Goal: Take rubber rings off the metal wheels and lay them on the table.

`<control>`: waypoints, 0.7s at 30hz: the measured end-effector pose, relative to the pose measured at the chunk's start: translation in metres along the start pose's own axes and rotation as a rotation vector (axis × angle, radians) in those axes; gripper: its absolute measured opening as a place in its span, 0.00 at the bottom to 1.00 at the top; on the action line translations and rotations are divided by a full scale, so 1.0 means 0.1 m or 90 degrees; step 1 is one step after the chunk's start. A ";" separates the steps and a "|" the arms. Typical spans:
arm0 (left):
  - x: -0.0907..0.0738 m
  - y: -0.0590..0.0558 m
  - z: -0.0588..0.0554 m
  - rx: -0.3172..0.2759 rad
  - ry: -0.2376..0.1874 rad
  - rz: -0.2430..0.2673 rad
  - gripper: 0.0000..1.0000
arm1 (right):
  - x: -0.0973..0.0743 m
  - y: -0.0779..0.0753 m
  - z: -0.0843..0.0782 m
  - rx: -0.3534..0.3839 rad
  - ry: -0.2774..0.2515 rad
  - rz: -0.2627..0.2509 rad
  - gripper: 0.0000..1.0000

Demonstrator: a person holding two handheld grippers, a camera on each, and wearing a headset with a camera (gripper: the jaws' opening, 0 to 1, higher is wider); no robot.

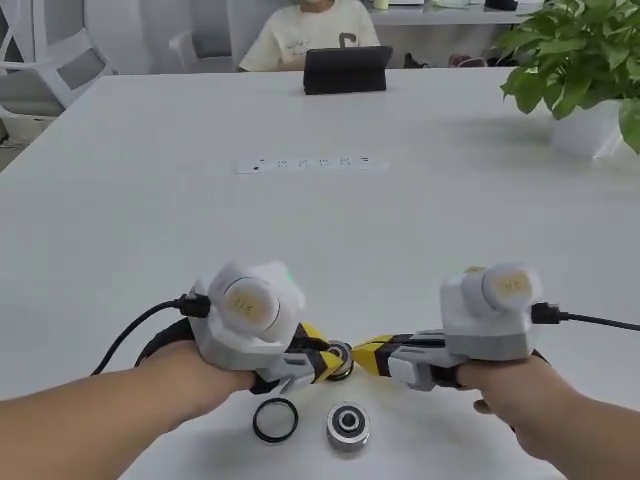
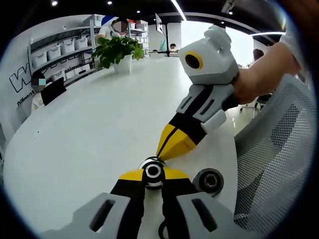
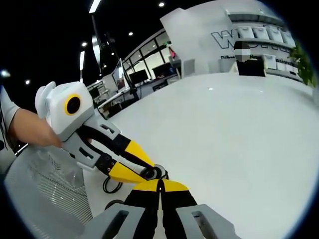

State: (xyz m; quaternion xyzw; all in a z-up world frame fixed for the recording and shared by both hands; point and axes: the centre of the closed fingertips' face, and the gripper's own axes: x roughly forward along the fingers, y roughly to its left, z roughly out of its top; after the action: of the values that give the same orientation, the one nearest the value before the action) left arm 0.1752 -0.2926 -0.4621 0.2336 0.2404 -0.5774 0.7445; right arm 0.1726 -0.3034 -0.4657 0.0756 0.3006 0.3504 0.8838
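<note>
Two metal wheels, one loose rubber ring, two grippers on show. The left gripper (image 2: 153,177) pinches the first wheel (image 2: 153,170) just above the tabletop (image 1: 320,230), close to its near edge. The right gripper (image 3: 160,184) has its jaws pressed together, tip against that wheel's rim. The head view adds the rubber ring (image 1: 275,420) lying flat, just beside the second wheel (image 1: 347,425). The left gripper view gives the held wheel's bright hub.

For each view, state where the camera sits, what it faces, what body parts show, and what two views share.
Head view: headset, looking down at left gripper, right gripper, table; forearms show.
Left gripper view: rides left gripper, faces right gripper; its hand shows.
Right gripper view: rides right gripper, faces left gripper; its hand shows.
All share the clamped wheel.
</note>
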 end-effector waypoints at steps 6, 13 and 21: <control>0.00 0.00 0.00 0.001 0.002 0.001 0.07 | 0.00 0.02 0.01 0.001 -0.001 0.004 0.00; 0.00 0.00 0.00 0.001 0.004 0.001 0.07 | 0.03 0.09 0.03 -0.007 0.000 0.017 0.00; 0.00 0.00 -0.01 0.001 0.003 0.000 0.07 | 0.03 0.12 0.05 0.017 -0.011 0.028 0.00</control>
State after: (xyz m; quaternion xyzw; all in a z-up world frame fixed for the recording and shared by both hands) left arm 0.1753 -0.2921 -0.4624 0.2358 0.2419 -0.5772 0.7435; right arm 0.1706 -0.2923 -0.4594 0.0973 0.2959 0.3647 0.8775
